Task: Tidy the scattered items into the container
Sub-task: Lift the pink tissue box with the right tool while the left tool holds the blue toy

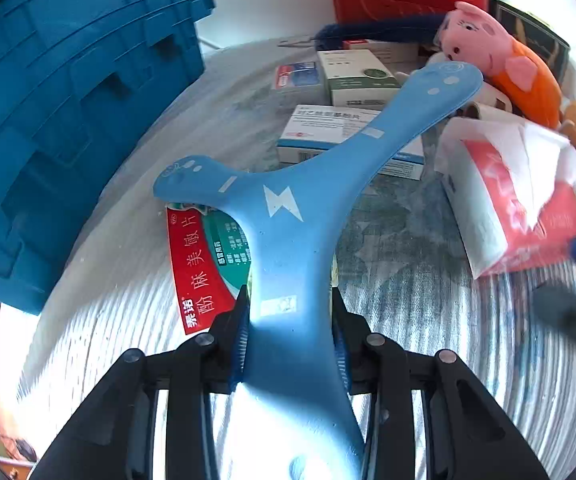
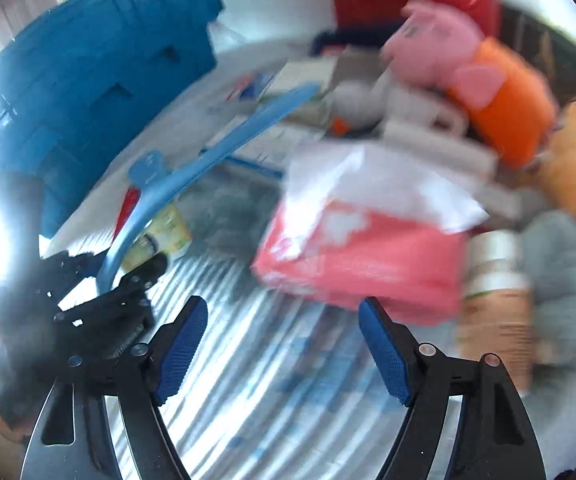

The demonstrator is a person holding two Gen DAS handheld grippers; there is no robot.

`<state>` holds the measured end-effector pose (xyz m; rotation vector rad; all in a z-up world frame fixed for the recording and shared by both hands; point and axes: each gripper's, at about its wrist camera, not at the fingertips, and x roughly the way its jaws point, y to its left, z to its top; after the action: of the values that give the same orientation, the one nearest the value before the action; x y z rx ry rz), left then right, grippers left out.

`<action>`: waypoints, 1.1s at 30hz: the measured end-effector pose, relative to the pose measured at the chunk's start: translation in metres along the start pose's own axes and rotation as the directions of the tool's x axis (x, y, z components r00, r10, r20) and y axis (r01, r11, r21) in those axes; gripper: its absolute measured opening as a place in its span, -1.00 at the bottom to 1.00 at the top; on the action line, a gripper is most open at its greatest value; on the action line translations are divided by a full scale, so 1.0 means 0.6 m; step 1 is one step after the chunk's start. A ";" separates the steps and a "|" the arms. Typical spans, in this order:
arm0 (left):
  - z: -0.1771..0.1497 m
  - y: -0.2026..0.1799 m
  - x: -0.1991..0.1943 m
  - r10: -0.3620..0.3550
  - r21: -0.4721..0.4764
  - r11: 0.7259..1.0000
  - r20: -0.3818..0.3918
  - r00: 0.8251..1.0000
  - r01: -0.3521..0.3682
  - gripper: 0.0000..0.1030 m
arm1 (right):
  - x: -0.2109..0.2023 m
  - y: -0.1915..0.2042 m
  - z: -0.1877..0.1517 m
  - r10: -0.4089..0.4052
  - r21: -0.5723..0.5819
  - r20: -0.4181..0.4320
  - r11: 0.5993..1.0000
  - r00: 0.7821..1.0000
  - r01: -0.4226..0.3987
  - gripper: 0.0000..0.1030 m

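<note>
Lower left of the left wrist frame, we read "酚麻美敏片" on a red medicine box (image 1: 200, 264). Our left gripper (image 1: 290, 344) clenches its fingers on a smooth blue three-armed boomerang (image 1: 288, 216). Our right gripper (image 2: 284, 344) fingers gape, empty, below a pink tissue pack (image 2: 368, 256). The ribbed blue container (image 1: 68, 112) fills the upper left.

Left gripper (image 1: 290, 344): angled downward, jaws clamped tight on something held between the pads.
Right gripper (image 2: 284, 344): angled downward, jaws apart, nothing between them.
</note>
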<state>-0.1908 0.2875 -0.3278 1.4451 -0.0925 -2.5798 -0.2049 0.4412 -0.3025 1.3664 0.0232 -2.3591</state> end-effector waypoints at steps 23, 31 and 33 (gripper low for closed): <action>-0.009 -0.015 0.008 0.029 -0.080 0.996 0.018 0.999 -0.028 -0.33 | 0.038 -0.023 0.014 0.070 -0.120 0.021 0.991 0.997 -0.067 0.99; -0.001 -0.026 0.018 0.041 -0.060 0.997 0.028 0.999 -0.039 -0.33 | 0.086 -0.009 0.047 0.080 -0.192 0.052 0.979 0.995 -0.068 1.00; -0.003 -0.026 0.019 0.043 -0.054 0.998 0.027 0.999 -0.041 -0.33 | 0.095 -0.001 0.051 0.080 -0.211 0.039 0.975 0.996 -0.071 1.00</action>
<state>-0.1970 0.3007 -0.3403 1.3744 -0.0565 -2.5488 -0.2551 0.4156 -0.3343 1.1904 0.1971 -2.2530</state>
